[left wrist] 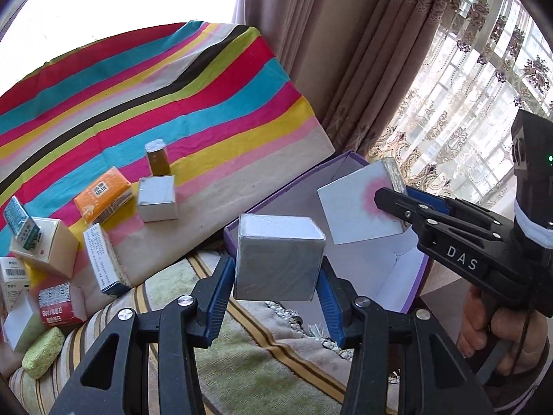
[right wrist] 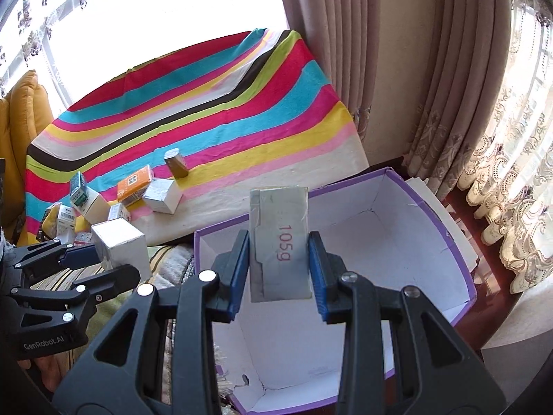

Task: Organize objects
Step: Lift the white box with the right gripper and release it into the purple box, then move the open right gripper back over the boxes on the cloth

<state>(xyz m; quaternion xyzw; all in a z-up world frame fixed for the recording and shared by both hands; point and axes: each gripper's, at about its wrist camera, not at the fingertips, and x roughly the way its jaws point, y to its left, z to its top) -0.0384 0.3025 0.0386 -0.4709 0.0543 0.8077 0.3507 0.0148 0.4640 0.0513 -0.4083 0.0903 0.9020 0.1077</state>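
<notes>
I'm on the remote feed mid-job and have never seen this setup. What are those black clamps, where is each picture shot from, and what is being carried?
There is no robot arm here. A person holds a two-finger clamp in each hand, and each clamp carries a wide-angle camera looking out along its fingers.

The left wrist view shows the left gripper shut on a plain silver-white cube box. To the side, the right gripper appears, gripped by the person's hand.

The right wrist view shows the right gripper shut on a flat box marked 105g, above an open purple-edged carton whose visible inside is bare.

Behind lies a striped cloth with more small boxes, such as an orange box and a brown bottle.
</notes>
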